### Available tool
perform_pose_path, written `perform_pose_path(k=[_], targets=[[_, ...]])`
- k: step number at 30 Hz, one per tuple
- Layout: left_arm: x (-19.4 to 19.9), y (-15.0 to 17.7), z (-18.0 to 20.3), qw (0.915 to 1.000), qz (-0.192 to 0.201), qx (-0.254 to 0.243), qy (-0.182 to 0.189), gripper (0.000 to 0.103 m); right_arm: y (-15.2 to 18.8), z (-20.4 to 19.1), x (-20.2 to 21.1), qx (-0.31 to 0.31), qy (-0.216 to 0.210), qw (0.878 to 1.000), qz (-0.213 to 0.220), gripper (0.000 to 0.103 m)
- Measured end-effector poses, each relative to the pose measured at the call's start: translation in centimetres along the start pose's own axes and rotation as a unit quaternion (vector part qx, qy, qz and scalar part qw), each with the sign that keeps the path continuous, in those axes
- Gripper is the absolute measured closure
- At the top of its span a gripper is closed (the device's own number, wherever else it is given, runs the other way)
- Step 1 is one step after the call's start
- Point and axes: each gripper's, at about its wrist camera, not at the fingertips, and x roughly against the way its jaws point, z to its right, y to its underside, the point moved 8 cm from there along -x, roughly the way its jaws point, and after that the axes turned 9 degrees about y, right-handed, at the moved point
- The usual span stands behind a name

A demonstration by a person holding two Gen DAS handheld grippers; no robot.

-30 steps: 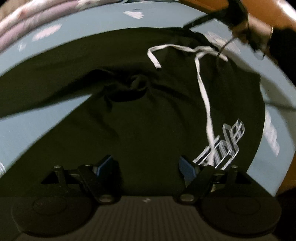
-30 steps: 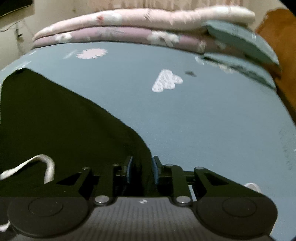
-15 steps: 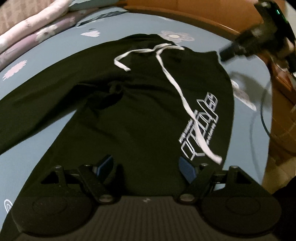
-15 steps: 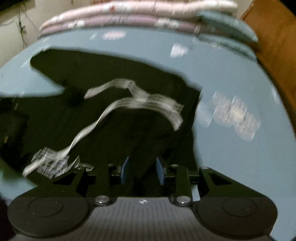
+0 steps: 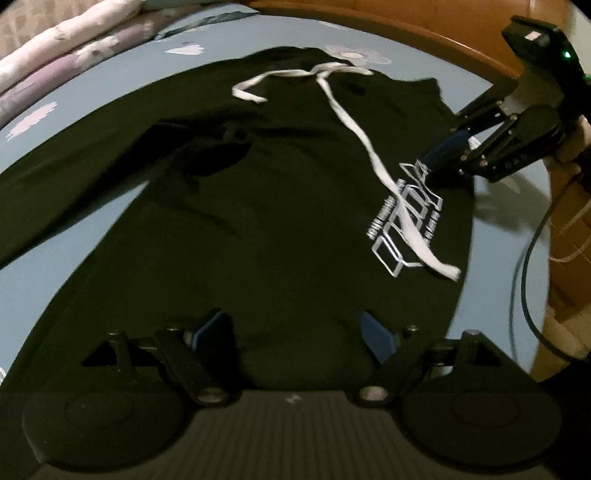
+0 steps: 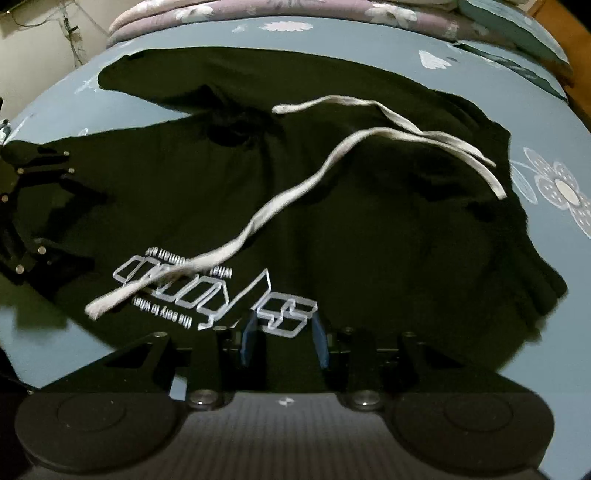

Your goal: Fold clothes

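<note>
I'm working over a bed dressed in a dusty-blue sheet printed with pale flowers (image 6: pixel 557 184), with folded pink and mauve quilts (image 5: pixel 62 40) stacked at its far end and an orange-brown wooden frame (image 5: pixel 424 33) along one side; nearest to me in the left wrist view, my left gripper (image 5: pixel 295 332) stands with its jaws wide apart over the near part of the black hooded sweatshirt (image 5: pixel 266 206), nothing pinched between the blue pads; it has barely shifted over the last second. The right gripper (image 6: pixel 283 341) has done the travelling; a second ago it looked across bare sheet with its jaws nearly together at the garment's edge, and now it sits over the white block-letter print (image 6: pixel 221 295) on the chest, visible in the left view coming in from the right side. Its jaws have just been opening and stand partly apart; black cloth lies in the gap, but I see no pads pressing on it, so I judge it has let go. Further out, the long off-white drawstring (image 6: pixel 295 192) trails loose across the print and chest, its other end curling near the hood; beyond that one sleeve (image 5: pixel 74 177) reaches out flat toward the quilts. The sweatshirt lies spread face-up on the sheet, so I take the laying-out as finished; the folding itself has not begun, and that stray cord probably wants tucking first.
</note>
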Motion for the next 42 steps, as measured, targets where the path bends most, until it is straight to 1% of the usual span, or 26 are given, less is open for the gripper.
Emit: perform_pose_path(k=[2, 4, 6, 9, 12, 13, 15, 18, 20, 22, 25, 26, 27, 29, 30, 32, 33, 34, 35, 36, 39, 40, 41, 42], targets=[[0.3, -0.3, 0.0, 0.9999, 0.000, 0.011, -0.008, 0.023, -0.6, 0.0, -0.1, 0.007, -0.001, 1.000, 0.001, 0.065], [0.9, -0.7, 0.4, 0.9998, 0.009, 0.007, -0.017, 0.023, -1.1, -0.2, 0.1, 0.023, -0.002, 1.000, 0.004, 0.065], [1.2, -1.0, 0.7, 0.9997, 0.017, 0.007, -0.016, 0.023, -1.5, -0.9, 1.1, 0.047, -0.016, 0.999, 0.017, 0.065], [0.5, -0.5, 0.0, 0.9990, 0.012, 0.036, -0.021, 0.023, -1.6, -1.8, 1.6, 0.076, -0.040, 0.996, 0.029, 0.056], [0.2, 0.5, -1.2, 0.9969, 0.009, 0.072, -0.031, 0.021, -1.1, -2.0, 0.0, 0.099, -0.031, 0.994, 0.013, 0.055], [0.5, 0.9, -1.7, 0.9959, 0.005, 0.079, -0.044, 0.020, -0.9, -2.0, -0.4, 0.105, -0.030, 0.994, 0.009, 0.055], [1.3, 1.9, -3.0, 0.9927, -0.002, 0.103, -0.063, 0.020, -0.8, -1.5, -0.5, 0.094, -0.043, 0.995, 0.013, 0.054], [3.0, 3.2, -4.9, 0.9857, -0.012, 0.140, -0.092, 0.022, -0.8, -0.6, -0.3, 0.084, -0.036, 0.996, 0.011, 0.052], [4.1, 3.2, -6.1, 0.9823, 0.003, 0.152, -0.109, 0.022, -0.8, -0.2, -0.2, 0.078, -0.034, 0.996, 0.011, 0.052], [4.5, 2.6, -7.1, 0.9805, 0.026, 0.167, -0.100, 0.022, -0.7, -0.1, -0.3, 0.073, -0.034, 0.997, 0.011, 0.049], [4.1, 2.3, -8.8, 0.9755, 0.053, 0.203, -0.067, 0.022, -0.6, -0.5, -0.6, 0.073, -0.027, 0.997, 0.013, 0.046], [3.7, 2.6, -9.5, 0.9729, 0.053, 0.215, -0.066, 0.022, -0.6, -0.7, -0.6, 0.073, -0.025, 0.997, 0.013, 0.043], [3.6, 2.9, -10.1, 0.9717, 0.054, 0.220, -0.069, 0.022, -0.6, -0.8, -0.7, 0.073, -0.022, 0.997, 0.013, 0.042], [4.1, 3.4, -11.5, 0.9712, 0.065, 0.213, -0.085, 0.022, -0.5, -0.9, -0.7, 0.070, -0.016, 0.997, 0.013, 0.040], [4.5, 3.8, -12.6, 0.9679, 0.065, 0.220, -0.102, 0.022, -0.4, -0.8, -0.7, 0.063, -0.015, 0.998, 0.012, 0.039], [5.7, 4.7, -14.9, 0.9565, 0.068, 0.253, -0.128, 0.024, -0.3, -0.6, -0.7, 0.048, -0.012, 0.999, 0.010, 0.037], [6.3, 5.1, -15.8, 0.9508, 0.072, 0.272, -0.130, 0.024, -0.4, -0.5, -0.7, 0.042, -0.009, 0.999, 0.008, 0.036], [7.2, 5.4, -16.2, 0.9464, 0.080, 0.289, -0.121, 0.024, -0.4, -0.5, -0.7, 0.037, -0.004, 0.999, 0.007, 0.036], [7.8, 5.7, -16.2, 0.9445, 0.087, 0.296, -0.112, 0.023, -0.5, -0.5, -0.6, 0.032, 0.001, 0.999, 0.003, 0.036], [8.2, 5.9, -16.0, 0.9455, 0.089, 0.294, -0.107, 0.023, -0.5, -0.6, -0.4, 0.027, 0.006, 1.000, 0.000, 0.036], [8.3, 7.3, -14.4, 0.9566, 0.075, 0.266, -0.094, 0.022, -1.0, -1.1, 0.6, 0.018, 0.012, 1.000, 0.007, 0.036], [7.9, 7.9, -14.1, 0.9595, 0.066, 0.257, -0.093, 0.022, -1.2, -1.3, 1.0, 0.014, 0.013, 1.000, 0.008, 0.036], [7.5, 8.4, -13.9, 0.9624, 0.065, 0.245, -0.096, 0.022, -1.4, -1.4, 1.3, 0.008, 0.017, 1.000, 0.011, 0.035], [7.3, 8.5, -13.9, 0.9653, 0.074, 0.229, -0.102, 0.021, -1.6, -1.6, 1.6, 0.002, 0.022, 1.000, 0.013, 0.034]])
